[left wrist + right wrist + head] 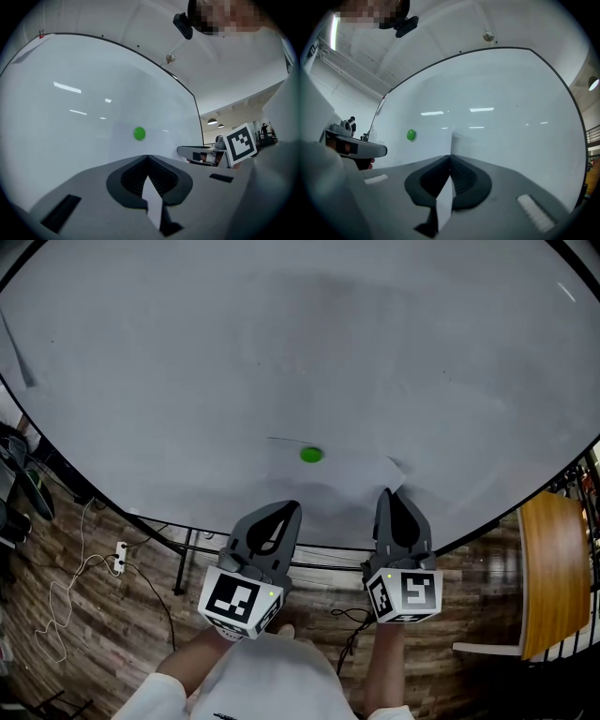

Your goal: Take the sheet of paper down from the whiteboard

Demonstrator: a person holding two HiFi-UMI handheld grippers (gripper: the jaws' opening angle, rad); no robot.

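Observation:
A white sheet of paper (349, 480) lies flat against the whiteboard (281, 343), pinned near its upper left by a round green magnet (310, 455). My left gripper (287, 509) is shut on the sheet's lower left edge. My right gripper (386, 494) is shut on its lower right corner, which curls off the board. In the left gripper view a white strip of the paper (153, 197) runs between the closed jaws of the left gripper (147, 157), below the magnet (139, 133). The right gripper view shows the same strip of paper (445, 199) in the right gripper (450, 156), with the magnet (411, 135) to the left.
The whiteboard's black stand legs (186, 563) rest on a wood floor. Cables (66, 606) and a white power strip (120, 557) lie at the left. A wooden tabletop (553, 568) stands at the right edge. The person's sleeves show at the bottom.

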